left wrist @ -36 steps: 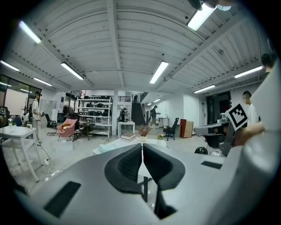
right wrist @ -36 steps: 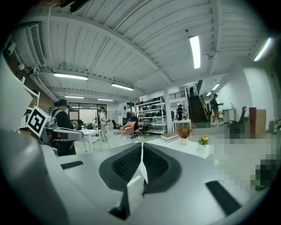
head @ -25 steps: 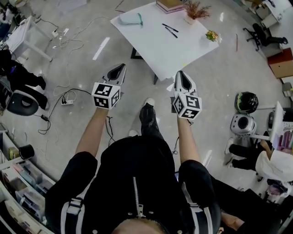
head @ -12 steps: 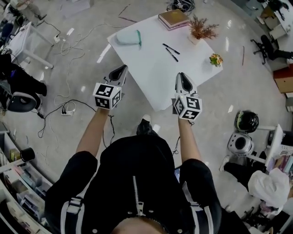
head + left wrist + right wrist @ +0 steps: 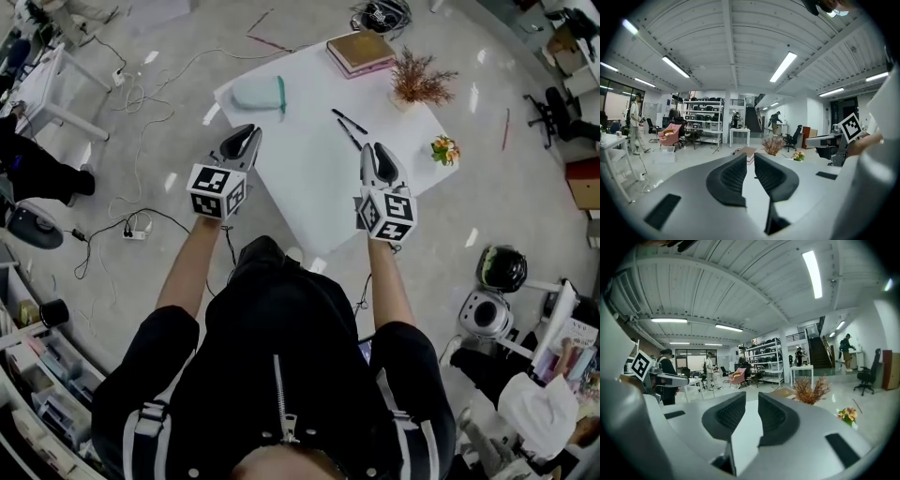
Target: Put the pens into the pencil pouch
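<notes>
Both grippers are held out level over the near part of a white table (image 5: 309, 187). The left gripper (image 5: 246, 134) hangs over its left edge and the right gripper (image 5: 374, 150) over its right half, well apart from each other.

The left gripper's fingers (image 5: 729, 176) are drawn together to a thin slit with nothing in it. The right gripper's fingers (image 5: 774, 417) stand narrowly apart, having just been opening, and only table top shows between them.

Two black pens (image 5: 349, 127) lie side by side on the table, just ahead of the right gripper's tips and slightly to their left. The nearer pen's end lies close to those tips but apart from them. The pale green pencil pouch (image 5: 259, 94) lies flat by the table's far left corner, ahead of the left gripper, with a stretch of bare white top between them.

A book (image 5: 360, 52) rests at the far corner, and a dried plant (image 5: 419, 84) in a pot stands to its right. A small bunch of flowers (image 5: 443, 150) sits at the right edge, beside the right gripper. Cables (image 5: 141, 202) trail over the floor (image 5: 169, 56) to the left.
</notes>
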